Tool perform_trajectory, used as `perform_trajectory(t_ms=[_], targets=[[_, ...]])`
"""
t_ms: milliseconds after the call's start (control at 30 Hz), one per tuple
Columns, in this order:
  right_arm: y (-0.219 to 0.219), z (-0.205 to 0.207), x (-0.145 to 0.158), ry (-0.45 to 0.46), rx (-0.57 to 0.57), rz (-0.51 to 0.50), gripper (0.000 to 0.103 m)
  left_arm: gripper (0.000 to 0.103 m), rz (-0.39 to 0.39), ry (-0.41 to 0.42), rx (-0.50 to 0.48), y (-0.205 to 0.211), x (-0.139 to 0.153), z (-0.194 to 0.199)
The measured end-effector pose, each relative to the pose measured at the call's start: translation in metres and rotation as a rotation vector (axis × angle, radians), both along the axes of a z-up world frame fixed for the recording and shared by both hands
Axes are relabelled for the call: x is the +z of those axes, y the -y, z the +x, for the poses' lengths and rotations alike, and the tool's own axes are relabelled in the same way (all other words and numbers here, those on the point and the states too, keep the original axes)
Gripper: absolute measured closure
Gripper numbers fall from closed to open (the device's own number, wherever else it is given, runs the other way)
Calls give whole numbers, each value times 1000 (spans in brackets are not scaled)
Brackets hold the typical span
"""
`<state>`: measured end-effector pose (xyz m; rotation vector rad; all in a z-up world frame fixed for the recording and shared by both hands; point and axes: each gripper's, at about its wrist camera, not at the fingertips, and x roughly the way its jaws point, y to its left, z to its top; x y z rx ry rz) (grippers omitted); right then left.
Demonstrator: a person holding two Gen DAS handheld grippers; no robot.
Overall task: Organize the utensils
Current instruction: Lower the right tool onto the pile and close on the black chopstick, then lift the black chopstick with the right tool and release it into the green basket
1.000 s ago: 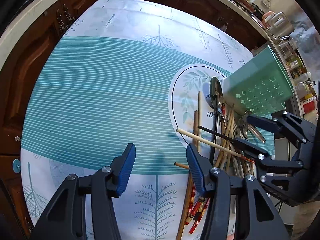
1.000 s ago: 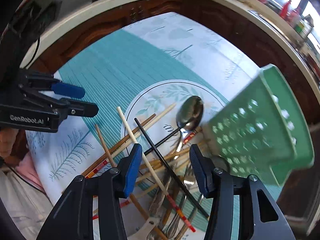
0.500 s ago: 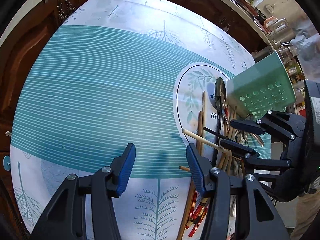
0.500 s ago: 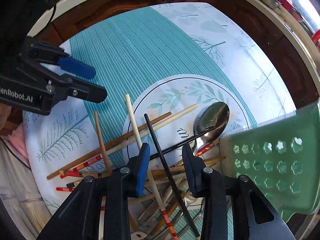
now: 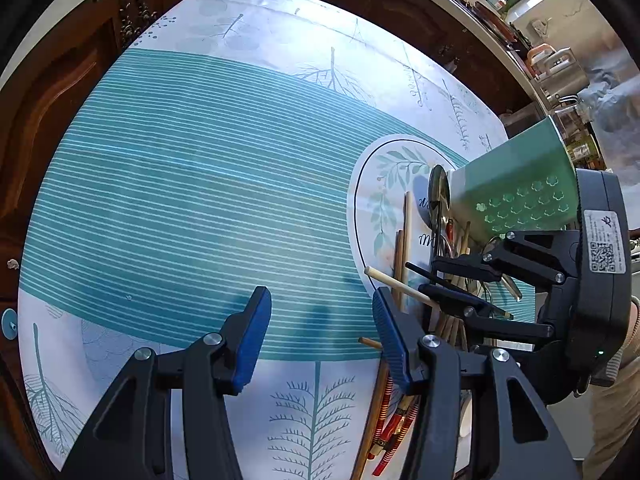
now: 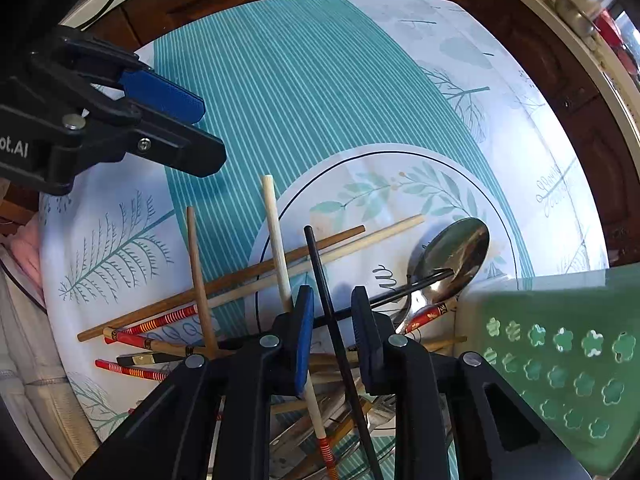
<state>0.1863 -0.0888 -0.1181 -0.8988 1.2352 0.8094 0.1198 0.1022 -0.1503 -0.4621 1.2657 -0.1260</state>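
Covering the tabletop, a teal-striped leaf-print cloth [image 6: 320,80] carries a green perforated plastic caddy [image 6: 560,352] lying tipped at four o'clock. Beside it, the left gripper [image 5: 320,336] hovers half-wide and empty. The right gripper [image 6: 332,328] is closing narrowly around a thin black chopstick [image 6: 320,264] among the jumbled utensils.

You work in home kitchen: dark wood cupboards [image 5: 48,92], counter with pots [image 5: 560,68], tablecloth [image 5: 200,184] on table.
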Motion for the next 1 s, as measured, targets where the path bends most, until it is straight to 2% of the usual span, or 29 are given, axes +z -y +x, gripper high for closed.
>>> perform_trajectory(t_ms=[167, 300, 500, 667, 833, 1000], targets=[[-6, -1, -4, 1, 22, -13, 86, 52, 0, 7, -3, -1, 2, -2], [-11, -2, -6, 11, 21, -22, 95, 52, -1, 9, 3, -2, 2, -3], [-6, -14, 10, 74, 8, 0, 98, 52, 3, 11, 2, -2, 3, -5], [7, -26, 42, 161, -50, 62, 98, 52, 8, 19, -4, -1, 7, -8], [34, -37, 88, 263, -159, 147, 98, 52, 18, 37, -26, 7, 17, -12], [75, -54, 154, 358, -345, 314, 99, 52, 37, 63, -53, 18, 33, -16]])
